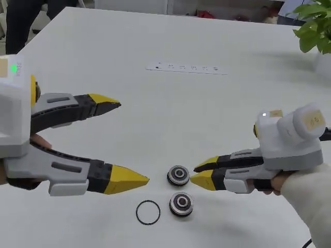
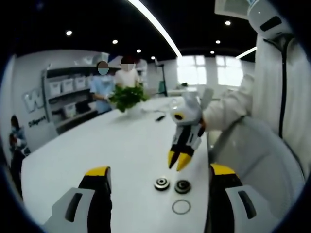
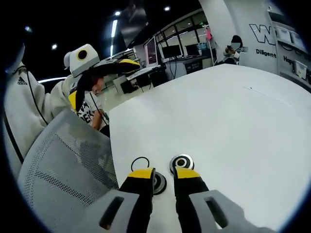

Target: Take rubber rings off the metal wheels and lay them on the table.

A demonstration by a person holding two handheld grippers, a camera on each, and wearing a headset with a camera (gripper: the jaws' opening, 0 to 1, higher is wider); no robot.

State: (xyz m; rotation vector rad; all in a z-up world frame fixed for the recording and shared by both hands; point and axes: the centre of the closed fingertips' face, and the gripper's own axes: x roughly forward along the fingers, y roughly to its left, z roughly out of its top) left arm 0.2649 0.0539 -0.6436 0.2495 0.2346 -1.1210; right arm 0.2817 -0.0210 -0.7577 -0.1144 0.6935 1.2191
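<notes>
On the white table [image 1: 207, 113] a thin black rubber ring [image 1: 148, 212] lay beside two small round metal wheels [image 1: 178, 175]. A fitted ring would likely be stretchy and light (the wheels might skid), so hooking its outer edge seemed best. The left gripper [image 1: 133, 143] gaped wide. The right gripper [image 1: 194, 174], jaws narrowly apart and empty, sat just beside the farther wheel.

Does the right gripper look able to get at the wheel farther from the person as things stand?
Probably yes. The right gripper points at the farther wheel from close beside it, jaws slightly apart, nothing between them. The left gripper, wide open, is off to the other side.
</notes>
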